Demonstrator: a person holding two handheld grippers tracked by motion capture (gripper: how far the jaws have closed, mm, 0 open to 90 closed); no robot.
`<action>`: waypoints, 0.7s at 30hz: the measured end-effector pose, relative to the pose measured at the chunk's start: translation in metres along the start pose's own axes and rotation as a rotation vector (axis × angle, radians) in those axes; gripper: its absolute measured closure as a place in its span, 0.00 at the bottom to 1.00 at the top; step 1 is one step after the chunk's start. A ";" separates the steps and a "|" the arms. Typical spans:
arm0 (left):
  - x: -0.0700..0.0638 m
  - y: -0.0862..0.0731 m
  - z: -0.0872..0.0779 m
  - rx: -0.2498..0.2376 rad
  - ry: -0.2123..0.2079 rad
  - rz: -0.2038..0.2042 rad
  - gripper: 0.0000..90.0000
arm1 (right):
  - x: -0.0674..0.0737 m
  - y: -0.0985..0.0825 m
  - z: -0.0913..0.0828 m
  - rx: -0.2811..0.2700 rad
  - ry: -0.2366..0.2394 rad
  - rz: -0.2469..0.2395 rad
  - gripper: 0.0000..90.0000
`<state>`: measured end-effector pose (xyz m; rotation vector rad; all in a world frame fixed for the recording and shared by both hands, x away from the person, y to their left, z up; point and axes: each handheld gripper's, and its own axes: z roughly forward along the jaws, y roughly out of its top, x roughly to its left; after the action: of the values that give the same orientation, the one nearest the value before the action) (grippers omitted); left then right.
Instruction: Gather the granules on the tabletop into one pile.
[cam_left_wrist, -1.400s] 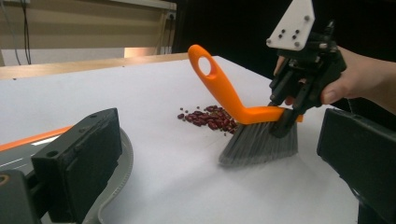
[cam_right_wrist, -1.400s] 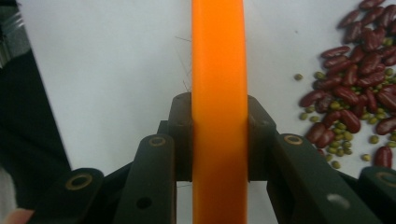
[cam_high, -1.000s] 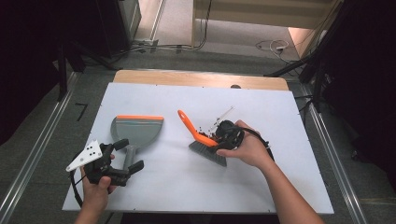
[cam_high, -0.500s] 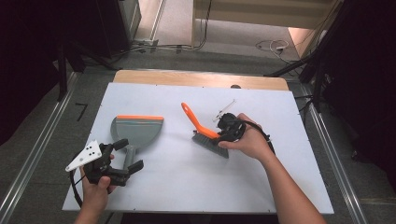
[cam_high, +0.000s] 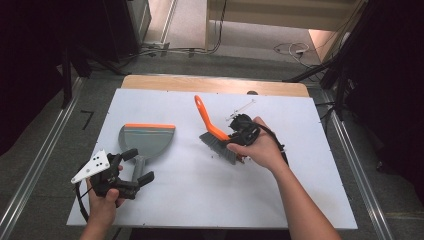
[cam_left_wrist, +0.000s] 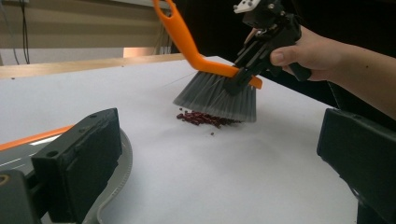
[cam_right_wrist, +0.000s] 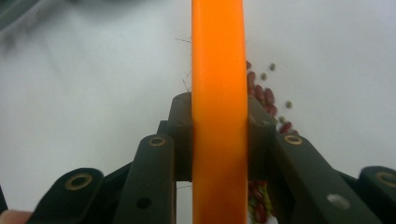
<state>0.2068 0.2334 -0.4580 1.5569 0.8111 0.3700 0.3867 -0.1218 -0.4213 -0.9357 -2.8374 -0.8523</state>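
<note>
- The brush (cam_high: 216, 131) is gripped by the right gripper (cam_high: 242, 131); in the right gripper view the jaws are seen clamped tight against both sides of the orange back (cam_right_wrist: 219, 116) of the brush, nearly as closed as they go.
- Compared with a second ago, the brush has been carried a little toward the far side of the table (cam_high: 310, 200), and its orange handle has been raised to point more steeply up and away; half a second ago it was already partway there.
- In the left gripper view the grey bristles (cam_left_wrist: 217, 95) are seen resting over a small heap of dark red beans (cam_left_wrist: 203, 118) on the white tabletop, with the handle slanting up to the left.
- In the right gripper view, beans (cam_right_wrist: 266, 100) are seen scattered just to the right of the orange back.
- The left gripper (cam_high: 131, 167) is held low at the near left of the table, where it has stayed in place since the earlier frames; its jaws stand wide apart with nothing clamped between them.
- The handle of the grey dustpan (cam_high: 146, 141) lies between those open jaws in the high view; whether it is touched cannot be told.
- The dustpan, with its orange front edge toward the far side, has not been shifted; it lies well apart from the brush and the beans.
</note>
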 end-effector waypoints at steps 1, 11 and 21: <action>0.000 0.000 0.000 -0.001 -0.002 0.000 0.01 | 0.002 0.002 0.004 -0.001 0.000 0.005 0.76; 0.003 0.000 -0.004 -0.010 0.002 -0.005 0.01 | 0.009 0.016 0.040 0.042 0.034 0.159 0.76; 0.001 0.000 -0.002 -0.003 0.000 -0.001 0.01 | -0.014 0.005 0.030 0.049 -0.007 0.285 0.76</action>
<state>0.2066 0.2358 -0.4578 1.5537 0.8110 0.3697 0.4050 -0.1111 -0.4474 -1.2959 -2.6261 -0.7431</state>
